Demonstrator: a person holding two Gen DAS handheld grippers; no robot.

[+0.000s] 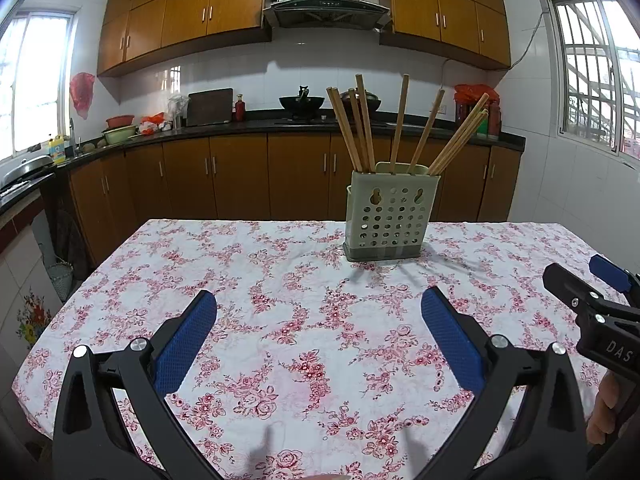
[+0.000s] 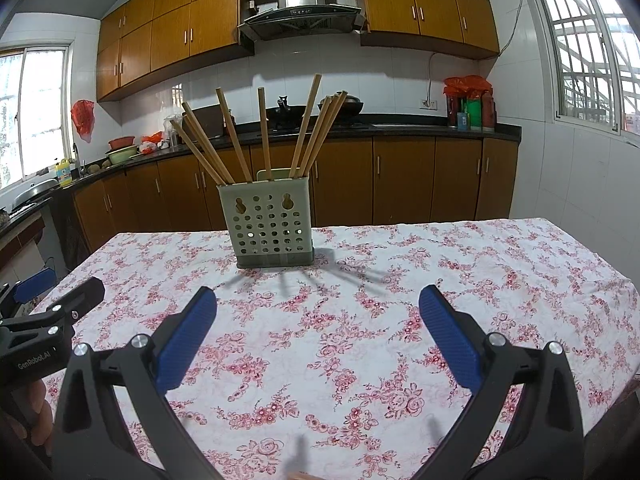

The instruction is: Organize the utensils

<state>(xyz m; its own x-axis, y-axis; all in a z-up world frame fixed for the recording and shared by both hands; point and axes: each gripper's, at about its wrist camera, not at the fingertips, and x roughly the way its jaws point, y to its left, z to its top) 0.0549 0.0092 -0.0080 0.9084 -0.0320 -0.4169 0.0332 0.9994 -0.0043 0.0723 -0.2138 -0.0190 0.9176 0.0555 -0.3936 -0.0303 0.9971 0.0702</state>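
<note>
A pale green perforated utensil holder (image 1: 390,216) stands upright on the far part of the flowered tablecloth (image 1: 280,264). Several wooden chopsticks (image 1: 362,128) stand in it, fanned out. The holder also shows in the right wrist view (image 2: 270,220), with the chopsticks (image 2: 264,132) above it. My left gripper (image 1: 318,336) is open and empty, low over the near part of the table. My right gripper (image 2: 318,336) is open and empty, beside the left one. The right gripper shows at the right edge of the left wrist view (image 1: 596,300). The left gripper shows at the left edge of the right wrist view (image 2: 52,308).
The table (image 2: 480,280) stands in a kitchen. Brown cabinets and a dark counter (image 1: 240,124) with woks and bowls run behind it. The table's far edge lies just past the holder. Windows are on both side walls.
</note>
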